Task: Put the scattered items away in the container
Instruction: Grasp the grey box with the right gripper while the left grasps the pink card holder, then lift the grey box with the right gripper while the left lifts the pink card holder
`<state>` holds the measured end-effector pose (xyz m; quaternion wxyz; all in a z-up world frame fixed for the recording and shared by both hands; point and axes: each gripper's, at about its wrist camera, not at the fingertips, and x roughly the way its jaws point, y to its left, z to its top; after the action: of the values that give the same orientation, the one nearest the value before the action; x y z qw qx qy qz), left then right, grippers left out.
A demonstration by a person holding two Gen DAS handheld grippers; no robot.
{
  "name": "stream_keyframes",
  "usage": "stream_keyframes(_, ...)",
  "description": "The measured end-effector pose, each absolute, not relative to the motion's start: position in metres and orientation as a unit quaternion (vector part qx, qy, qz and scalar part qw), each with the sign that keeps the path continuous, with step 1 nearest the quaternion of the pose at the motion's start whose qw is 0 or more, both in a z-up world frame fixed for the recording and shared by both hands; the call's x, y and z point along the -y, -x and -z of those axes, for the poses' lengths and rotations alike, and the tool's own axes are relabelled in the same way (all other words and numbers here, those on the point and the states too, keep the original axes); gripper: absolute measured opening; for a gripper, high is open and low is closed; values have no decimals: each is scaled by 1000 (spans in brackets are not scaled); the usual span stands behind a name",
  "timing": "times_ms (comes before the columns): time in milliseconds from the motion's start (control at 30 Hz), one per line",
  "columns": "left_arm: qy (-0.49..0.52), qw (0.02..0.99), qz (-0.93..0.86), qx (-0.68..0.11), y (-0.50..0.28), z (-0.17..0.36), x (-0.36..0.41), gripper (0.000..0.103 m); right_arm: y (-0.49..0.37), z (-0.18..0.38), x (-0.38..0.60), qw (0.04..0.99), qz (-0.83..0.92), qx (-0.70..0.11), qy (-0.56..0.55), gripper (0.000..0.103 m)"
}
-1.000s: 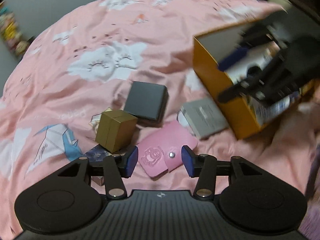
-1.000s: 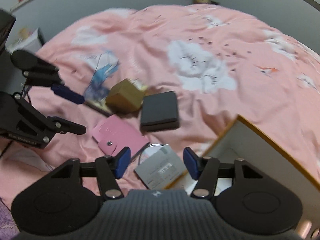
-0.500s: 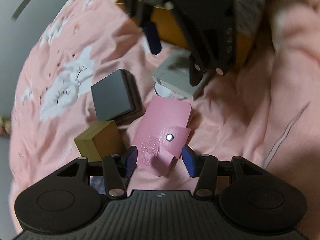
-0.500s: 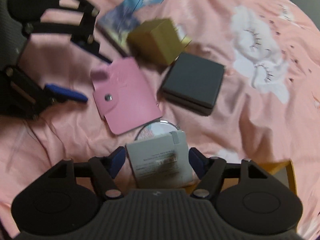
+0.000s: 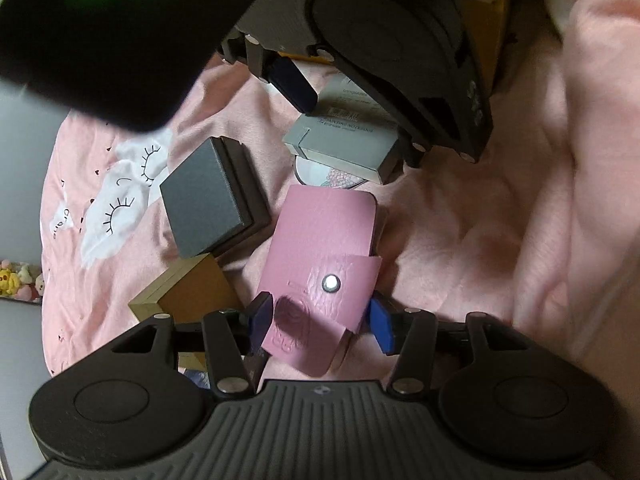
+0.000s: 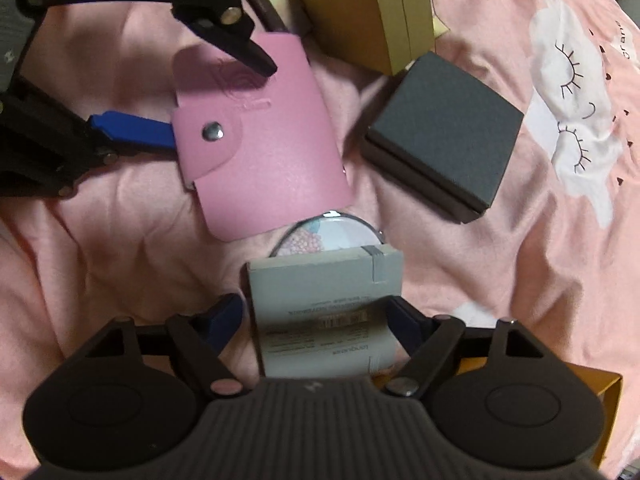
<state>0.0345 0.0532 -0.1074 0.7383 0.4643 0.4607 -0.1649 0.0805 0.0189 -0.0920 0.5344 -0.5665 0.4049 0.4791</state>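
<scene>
Since a second ago: both grippers had dropped from above the bedspread to the scattered items and rolled; the yellow container had slid to the edge of both views.
Left gripper: pointed steeply down at the snap end of the pink card holder, jaws wide on either side of it; the left pad looked to be at the holder's edge, the other a little apart, nothing gripped.
Right gripper: pointed almost straight down over the grey notebook, jaws opening, the notebook between them; whether the pads touched it could not be told.
Grey notebook: lay partly over a round mirror, just beside the pink card holder.
Other items: a dark grey box and a gold box sat close together on the pink bedspread.
Yellow container: just behind the right gripper, only a corner visible.
</scene>
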Motion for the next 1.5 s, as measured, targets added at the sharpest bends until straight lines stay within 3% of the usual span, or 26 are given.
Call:
stream_keyframes(133,-462,742,155,-460,-37,111,-52,60,-74,97,-20,536,-462,-391,588,81)
stream_keyframes(200,-455,748,154,-459,-38,108,-53,54,-73,95,-17,539,-466,-384,587,76)
stream_keyframes(300,-434,761,149,-458,-38,100,-57,43,-78,85,-8,547,-478,-397,561,63)
stream_keyframes(367,-415,774,145,-456,-39,93,-61,34,-83,75,-2,554,-486,-409,538,49)
stream_keyframes(467,-375,794,134,-460,-45,79,-68,32,-94,54,7,574,-494,-417,503,33)
stream_keyframes(567,-324,811,125,-471,-54,66,-77,31,-108,38,9,594,-490,-429,473,26)
stream_keyframes(767,-258,832,108,-479,-65,50,-88,31,-122,29,3,616,-468,-449,447,23)
stream_keyframes(1100,-240,840,103,-475,-71,52,-90,29,-142,35,-5,642,-443,-448,437,19)
stream_keyframes(1500,-191,858,90,-469,-53,19,-91,27,-123,-22,19,672,-487,-398,390,16)
